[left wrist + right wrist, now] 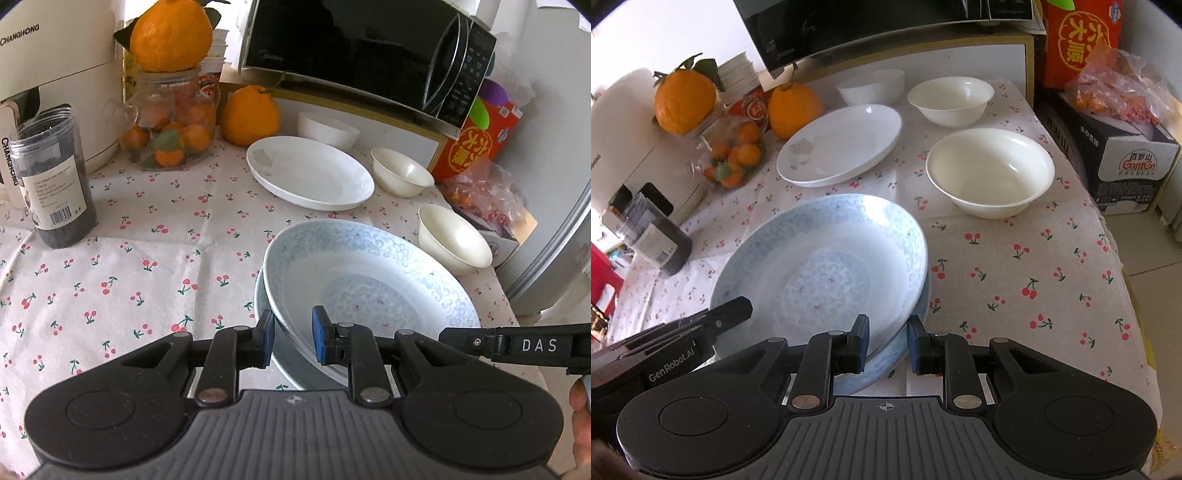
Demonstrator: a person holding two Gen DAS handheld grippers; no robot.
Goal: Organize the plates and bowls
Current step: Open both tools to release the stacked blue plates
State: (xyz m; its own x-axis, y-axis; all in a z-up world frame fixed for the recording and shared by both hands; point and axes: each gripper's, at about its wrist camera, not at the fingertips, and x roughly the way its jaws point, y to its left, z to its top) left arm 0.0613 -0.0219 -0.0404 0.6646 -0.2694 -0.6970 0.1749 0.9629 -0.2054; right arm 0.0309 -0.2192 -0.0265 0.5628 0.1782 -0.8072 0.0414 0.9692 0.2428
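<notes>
L gripper (293, 338), black w/ blue pads, nearest cam: jaws narrowed, pinching near-left rim of pale blue patterned ceramic plate (369, 280). R gripper (886, 341) same build, clamped on that plate's near-right rim. Held plate tilted, sitting over a second matching blue plate (886, 363) underneath, on cherry-print tablecloth (1015, 266). Behind: white oval plate (838, 144), flat on cloth, apart from blue pair. Near cream bowl (990, 173) right of blue plate, second cream bowl (951, 98) farther back, white bowl (871, 86) by black microwave (362, 51). Left side: dark plastic jar (55, 177), glass jar of small oranges (173, 125) w/ big orange on top.
</notes>
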